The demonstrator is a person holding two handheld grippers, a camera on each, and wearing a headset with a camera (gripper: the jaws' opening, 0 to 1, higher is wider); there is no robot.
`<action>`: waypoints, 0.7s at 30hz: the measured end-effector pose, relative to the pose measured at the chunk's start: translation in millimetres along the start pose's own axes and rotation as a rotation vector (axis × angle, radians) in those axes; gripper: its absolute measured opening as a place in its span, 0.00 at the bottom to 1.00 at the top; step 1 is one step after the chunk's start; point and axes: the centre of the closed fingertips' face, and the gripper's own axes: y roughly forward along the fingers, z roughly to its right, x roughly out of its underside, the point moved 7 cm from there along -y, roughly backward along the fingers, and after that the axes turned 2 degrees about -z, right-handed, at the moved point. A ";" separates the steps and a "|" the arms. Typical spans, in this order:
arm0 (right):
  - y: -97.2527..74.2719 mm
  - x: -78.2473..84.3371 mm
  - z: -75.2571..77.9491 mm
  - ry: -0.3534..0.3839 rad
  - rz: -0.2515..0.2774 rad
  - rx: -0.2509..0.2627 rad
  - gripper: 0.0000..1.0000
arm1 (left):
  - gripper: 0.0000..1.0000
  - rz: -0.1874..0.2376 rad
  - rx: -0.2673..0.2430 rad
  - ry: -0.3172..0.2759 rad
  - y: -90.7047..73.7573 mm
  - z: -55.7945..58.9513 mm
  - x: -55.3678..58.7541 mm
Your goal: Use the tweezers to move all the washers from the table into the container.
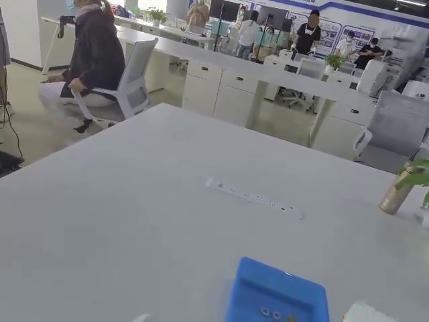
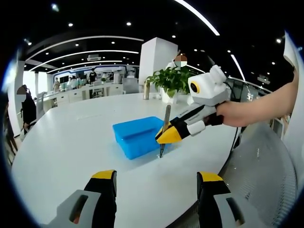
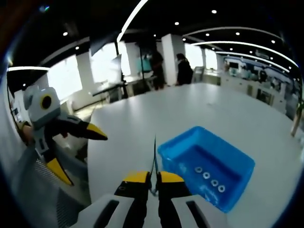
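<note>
Lying in a row inside the blue container (image 3: 227,148): washers (image 3: 206,175). Container on the white table (image 1: 134,201), near its edge. Tweezers (image 2: 165,124) pinched upright in the closed right gripper (image 2: 167,136), tip at the table just beside the container. Left gripper (image 2: 156,190) spread wide open, holding nothing.

- A broad white table (image 1: 134,221) spans the lower head view, with a power strip (image 1: 255,198) set flat near its centre.
- Upper left, a seated person (image 1: 97,54) occupies a white mesh chair (image 1: 134,84) on a pale floor (image 1: 33,131).
- Rows of white desks (image 1: 221,84) cross the top.
- In the left gripper view, curved light strips (image 2: 95,51) and spotlights line a dark ceiling above a white pillar (image 2: 159,57) and a potted plant (image 2: 171,80).
</note>
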 end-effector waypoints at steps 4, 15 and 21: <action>-4.4 -18.4 6.2 -0.002 0.046 0.002 0.03 | 0.69 0.000 0.001 0.000 0.0 0.2 0.1; 6.1 -58.3 28.0 -0.034 0.088 0.047 0.03 | 0.69 0.002 -0.001 -0.002 -0.5 0.1 -0.1; 24.9 -58.3 46.6 0.026 0.070 0.076 0.03 | 0.69 0.002 -0.008 -0.006 -1.0 -0.6 -0.1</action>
